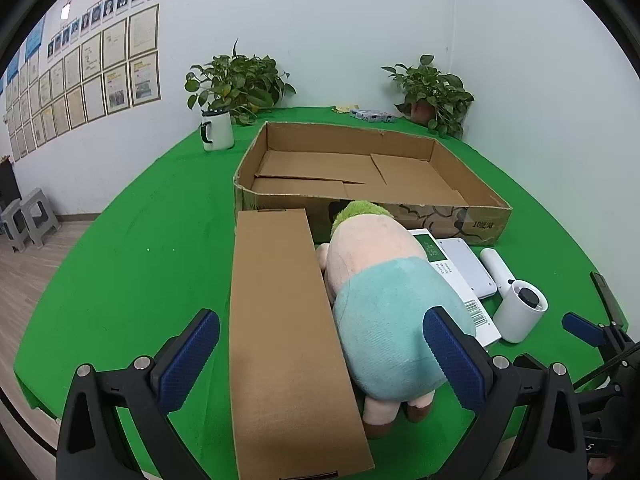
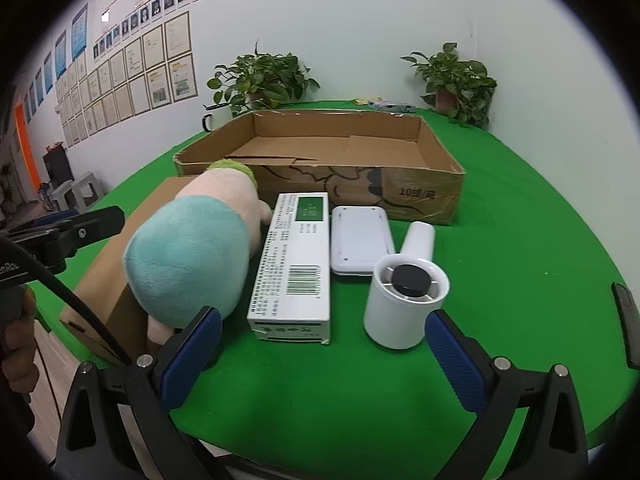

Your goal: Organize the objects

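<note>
Green-covered bench (image 1: 132, 264). Left to right along the near edge:

Long closed cardboard carton (image 1: 286, 344), lying flat, its far end up against the front wall of the tray.

Plush toy (image 1: 384, 304) just right of it, touching the carton's side; green tuft toward the tray, teal rump and feet toward the cameras. It leans partly over the next item.

White printed box (image 2: 294, 268), green label and barcode up, lying flat beside the plush.

White flat device (image 2: 360, 240), close beside the printed box, nearer the tray.

White handheld appliance (image 2: 408, 292), barrel end facing the right camera, handle pointing back toward the tray, just right of the flat device.

Behind the row: wide shallow cardboard tray (image 1: 420, 216), open top, nothing inside but its own bottom flaps.

Far side: white mug (image 1: 217, 130) left of the tray, one potted plant (image 1: 240, 84) behind the mug, another plant (image 1: 434, 92) at the back right corner.

Left tongs (image 1: 320, 354): spread wide, holding nothing, low over the carton and the plush rump.

Right tongs (image 2: 324, 354): spread wide, holding nothing, above bare cloth in front of the printed box and the appliance.
</note>
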`<act>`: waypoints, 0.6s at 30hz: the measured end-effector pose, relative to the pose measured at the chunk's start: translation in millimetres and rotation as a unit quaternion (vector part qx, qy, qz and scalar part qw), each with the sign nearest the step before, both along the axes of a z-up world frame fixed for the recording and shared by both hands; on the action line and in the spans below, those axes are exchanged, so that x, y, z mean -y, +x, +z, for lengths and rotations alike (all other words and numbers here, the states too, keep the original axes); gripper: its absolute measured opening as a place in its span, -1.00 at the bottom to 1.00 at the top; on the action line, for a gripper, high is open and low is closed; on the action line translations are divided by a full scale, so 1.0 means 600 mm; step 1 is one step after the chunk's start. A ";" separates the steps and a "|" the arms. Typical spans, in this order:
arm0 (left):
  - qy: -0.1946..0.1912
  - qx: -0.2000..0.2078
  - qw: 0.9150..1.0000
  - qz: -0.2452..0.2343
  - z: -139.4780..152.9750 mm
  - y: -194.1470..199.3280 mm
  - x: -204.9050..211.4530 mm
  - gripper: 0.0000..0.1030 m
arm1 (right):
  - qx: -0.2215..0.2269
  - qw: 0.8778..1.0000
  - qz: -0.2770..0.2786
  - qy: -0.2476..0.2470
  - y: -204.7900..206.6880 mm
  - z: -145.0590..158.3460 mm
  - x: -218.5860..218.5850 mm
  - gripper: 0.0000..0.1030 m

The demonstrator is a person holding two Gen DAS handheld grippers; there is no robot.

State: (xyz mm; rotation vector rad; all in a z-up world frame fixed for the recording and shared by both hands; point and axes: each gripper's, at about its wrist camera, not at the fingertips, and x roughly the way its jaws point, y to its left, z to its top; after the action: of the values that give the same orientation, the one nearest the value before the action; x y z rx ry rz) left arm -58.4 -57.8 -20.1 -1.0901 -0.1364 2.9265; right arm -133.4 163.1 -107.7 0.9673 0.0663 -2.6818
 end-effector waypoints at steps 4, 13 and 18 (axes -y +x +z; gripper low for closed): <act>0.020 0.018 1.000 -0.014 -0.008 -0.008 0.014 0.94 | -0.014 0.997 0.070 -0.030 0.019 0.009 0.010 0.98; 0.065 0.034 0.997 -0.029 -0.012 -0.020 0.096 0.92 | 0.042 0.960 0.244 -0.134 0.050 0.013 0.086 0.98; 0.138 0.093 0.985 -0.051 -0.041 -0.062 0.172 0.92 | 0.056 0.955 0.262 -0.127 0.044 0.024 0.168 0.98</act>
State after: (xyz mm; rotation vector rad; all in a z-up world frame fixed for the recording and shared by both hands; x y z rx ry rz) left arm -95.9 -161.2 -44.9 -1.2758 -0.4593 2.6121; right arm -107.0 62.5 -93.2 0.8704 -0.0402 -2.0868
